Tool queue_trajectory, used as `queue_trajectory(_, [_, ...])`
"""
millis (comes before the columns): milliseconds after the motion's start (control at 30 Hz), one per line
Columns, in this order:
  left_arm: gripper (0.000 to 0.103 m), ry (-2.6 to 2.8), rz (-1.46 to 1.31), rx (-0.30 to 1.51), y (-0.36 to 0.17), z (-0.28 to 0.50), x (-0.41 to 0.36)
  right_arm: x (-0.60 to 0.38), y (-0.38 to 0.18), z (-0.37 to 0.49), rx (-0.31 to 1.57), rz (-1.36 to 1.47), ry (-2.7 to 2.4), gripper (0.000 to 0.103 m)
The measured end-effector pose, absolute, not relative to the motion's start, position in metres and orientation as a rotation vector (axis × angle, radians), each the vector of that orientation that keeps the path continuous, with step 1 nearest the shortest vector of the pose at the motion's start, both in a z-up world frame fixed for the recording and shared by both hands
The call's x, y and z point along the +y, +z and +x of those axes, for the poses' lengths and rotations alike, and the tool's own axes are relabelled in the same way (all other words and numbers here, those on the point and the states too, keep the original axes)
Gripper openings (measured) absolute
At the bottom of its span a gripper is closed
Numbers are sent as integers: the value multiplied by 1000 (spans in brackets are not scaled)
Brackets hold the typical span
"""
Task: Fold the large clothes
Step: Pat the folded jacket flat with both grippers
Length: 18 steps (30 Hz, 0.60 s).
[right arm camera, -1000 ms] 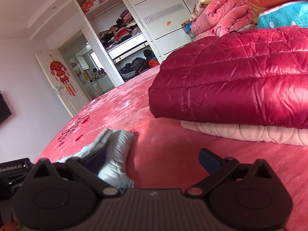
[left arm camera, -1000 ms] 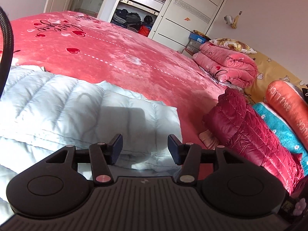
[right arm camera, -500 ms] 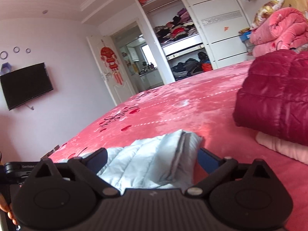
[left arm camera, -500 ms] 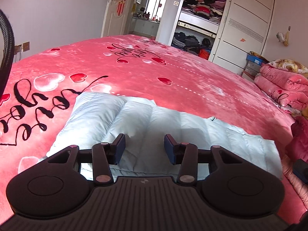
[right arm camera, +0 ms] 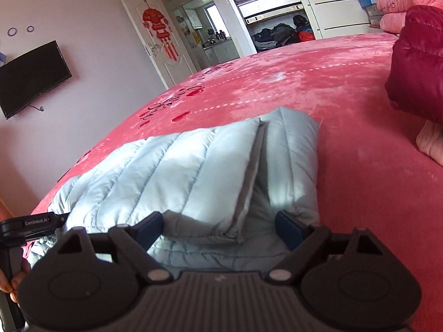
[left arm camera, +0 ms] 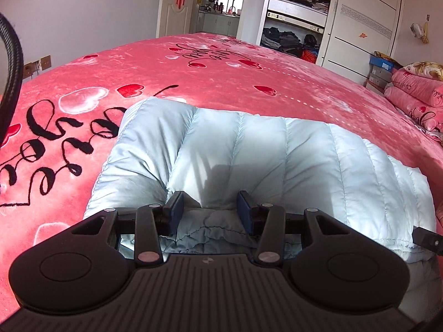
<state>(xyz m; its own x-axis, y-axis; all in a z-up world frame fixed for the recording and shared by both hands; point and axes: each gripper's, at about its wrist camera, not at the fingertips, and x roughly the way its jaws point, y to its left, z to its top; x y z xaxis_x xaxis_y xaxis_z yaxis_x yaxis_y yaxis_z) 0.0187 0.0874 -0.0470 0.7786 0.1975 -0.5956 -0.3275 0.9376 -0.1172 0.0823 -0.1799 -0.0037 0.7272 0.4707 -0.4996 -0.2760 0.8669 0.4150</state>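
A pale blue quilted down jacket (left arm camera: pixel 249 149) lies folded on the red bedspread (left arm camera: pixel 193 83). My left gripper (left arm camera: pixel 210 210) is open, just above the jacket's near edge, with rumpled fabric between the fingers but not pinched. In the right wrist view the same jacket (right arm camera: pixel 193 166) lies folded with a grey seam running down it. My right gripper (right arm camera: pixel 221 228) is wide open over the jacket's near end, holding nothing.
A folded dark red down jacket (right arm camera: pixel 418 69) sits on a pale pink garment (right arm camera: pixel 432 141) at the right. Pink quilts (left arm camera: pixel 415 96) are stacked by the wardrobe (left arm camera: pixel 293 13). The other gripper's handle (right arm camera: pixel 30 224) shows at the left.
Both grippers have swung left, away from the red jacket stack, and come down over the pale blue jacket. The jaws stayed open.
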Motion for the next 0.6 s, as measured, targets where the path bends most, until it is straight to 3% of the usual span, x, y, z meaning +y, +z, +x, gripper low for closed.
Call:
queue_trajectory(333, [56, 255, -242, 594, -22, 1, 82, -179, 4, 73, 660, 291, 393, 90])
queue_trajectory(433, [60, 241, -260, 572, -4, -22, 81, -194, 21, 63, 650, 385, 414, 97])
queue_trajectory(600, [63, 234, -295, 567, 16, -68, 88, -220, 42, 32, 625, 425, 401, 100])
